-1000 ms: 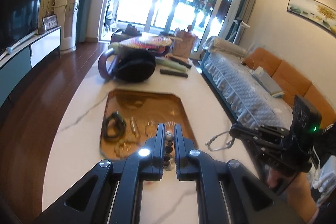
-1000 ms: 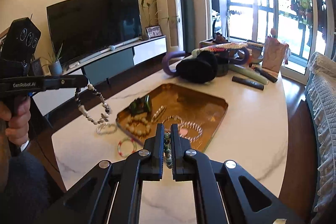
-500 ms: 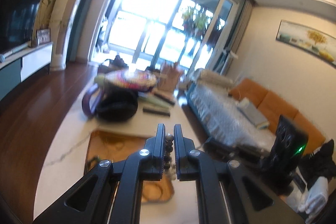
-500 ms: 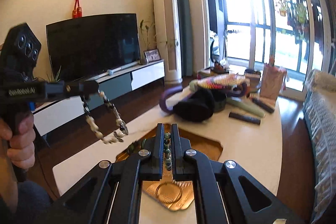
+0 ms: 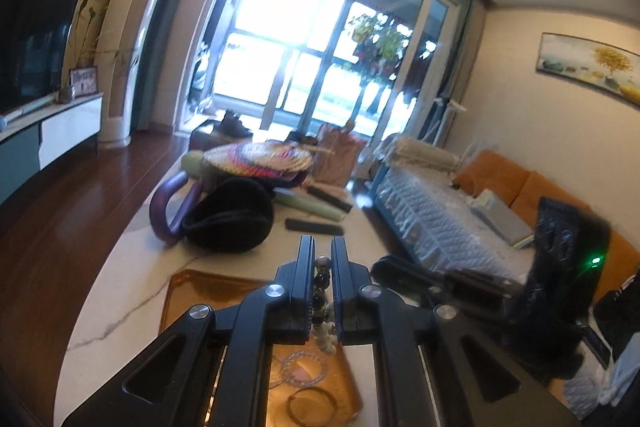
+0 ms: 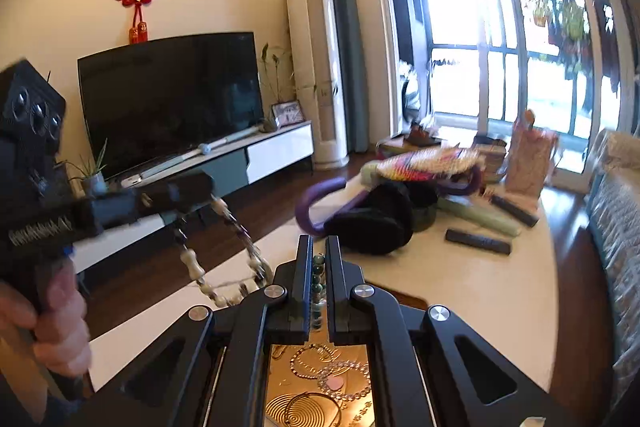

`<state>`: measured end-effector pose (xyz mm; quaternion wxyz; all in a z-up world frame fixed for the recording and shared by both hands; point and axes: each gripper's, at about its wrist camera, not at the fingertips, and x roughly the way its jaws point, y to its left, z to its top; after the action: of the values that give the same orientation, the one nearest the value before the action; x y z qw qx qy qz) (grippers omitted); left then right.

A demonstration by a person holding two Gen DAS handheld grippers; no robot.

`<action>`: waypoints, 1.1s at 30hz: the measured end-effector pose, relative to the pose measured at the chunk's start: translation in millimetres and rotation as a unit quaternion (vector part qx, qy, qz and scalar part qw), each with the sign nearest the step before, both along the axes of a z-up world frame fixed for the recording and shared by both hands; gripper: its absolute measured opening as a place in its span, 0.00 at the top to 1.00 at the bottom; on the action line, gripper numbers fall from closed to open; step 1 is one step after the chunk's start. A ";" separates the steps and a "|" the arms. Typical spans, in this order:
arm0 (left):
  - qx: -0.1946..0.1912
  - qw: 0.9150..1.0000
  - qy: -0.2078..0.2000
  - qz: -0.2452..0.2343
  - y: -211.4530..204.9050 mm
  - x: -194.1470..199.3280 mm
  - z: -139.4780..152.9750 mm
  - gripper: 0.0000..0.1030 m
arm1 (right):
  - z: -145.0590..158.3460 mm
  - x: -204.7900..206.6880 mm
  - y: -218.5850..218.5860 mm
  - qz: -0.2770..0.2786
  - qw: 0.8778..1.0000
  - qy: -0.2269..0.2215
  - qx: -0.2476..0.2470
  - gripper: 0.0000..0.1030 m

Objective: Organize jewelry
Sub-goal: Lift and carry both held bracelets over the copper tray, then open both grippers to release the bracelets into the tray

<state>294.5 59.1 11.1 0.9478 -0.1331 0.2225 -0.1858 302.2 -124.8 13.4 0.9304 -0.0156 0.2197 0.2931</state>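
Both tongs are closed on jewelry and held up above the desk [image 6: 472, 291]. The left tongs [image 5: 322, 273] grip a bracelet of dark and pale beads [image 5: 322, 283] between the two fingers; in the right wrist view this same bracelet hangs as a loose loop below the left tongs [image 6: 200, 189]. The right tongs [image 6: 319, 267] pinch a strand of green beads [image 6: 318, 279], and only a short part of it shows between the fingers. The golden tray [image 5: 192, 291] lies on the desk under both tongs, with a clear bead bracelet [image 5: 304, 367], a thin gold bangle [image 5: 312, 403] and a rhinestone chain [image 6: 340, 375] already in it.

I judge that the main danger is a slip. Round beads are hard and smooth, and each strand is held only by a narrow pinch, so a bead may roll out from between the fingers if the hand tilts or shakes. The hanging loop is blurred (it seems to swing), and a swinging loop pulls on the grip and may also catch on the right tongs, which are near to it. If a strand falls from here it can miss the tray and slide over the smooth marble desk, perhaps off the edge to the wooden floor [image 5: 60, 227].

A second risk is at the placing: if either strand is dropped on the pieces in the tray, it may tangle with the rhinestone chain. It would be safer to lower it onto a bare part of the tray before opening.
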 end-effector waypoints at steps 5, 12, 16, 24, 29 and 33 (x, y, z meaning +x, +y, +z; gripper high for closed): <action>0.024 0.999 0.034 0.016 0.1 37.3 -38.1 0.92 | -27.8 25.3 -2.5 -0.007 0.999 0.029 -0.018 0.95; -0.023 0.995 0.100 0.007 1.6 86.4 -84.0 0.92 | -76.5 64.3 1.2 -0.004 0.995 0.091 -0.040 0.95; -0.030 0.996 0.085 0.012 0.4 95.8 -85.8 0.92 | -85.5 80.3 12.5 0.012 0.994 0.098 -0.043 0.95; 0.067 0.974 0.207 0.068 0.3 138.7 -163.3 0.92 | -149.7 115.0 8.0 -0.008 0.979 0.191 -0.075 0.95; 0.099 0.971 0.200 0.085 -4.6 132.0 -156.8 0.92 | -147.9 119.8 -1.2 -0.026 0.977 0.196 -0.086 0.95; 0.126 0.967 0.203 0.093 -12.5 126.3 -153.1 0.91 | -144.4 116.6 4.1 -0.021 0.976 0.195 -0.099 0.92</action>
<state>420.9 46.6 -142.0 0.9048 -0.0680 0.4187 -0.0369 418.8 -120.7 -131.0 0.8693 -0.0452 0.4253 0.2477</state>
